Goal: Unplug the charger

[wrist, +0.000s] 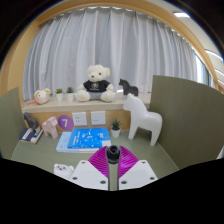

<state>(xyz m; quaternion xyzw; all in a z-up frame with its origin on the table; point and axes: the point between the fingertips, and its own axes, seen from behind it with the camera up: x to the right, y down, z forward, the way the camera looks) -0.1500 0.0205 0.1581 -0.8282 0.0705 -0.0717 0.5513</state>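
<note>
My gripper [113,158] is low over the olive desk [150,150]. Its two magenta pads [100,160] stand close together and press on a small black round object, which looks like the charger [113,152], held at the fingertips. No cable can be made out. Two white wall sockets [89,118] sit on the back panel beyond the fingers, and nothing shows plugged into them.
A blue printed sheet [80,141] lies just ahead of the fingers. A white horse figure [146,122] stands to the right and a small potted plant [115,128] is beside it. A white teddy bear [97,83] sits on the sill. A purple "7" card [65,123] stands at the left.
</note>
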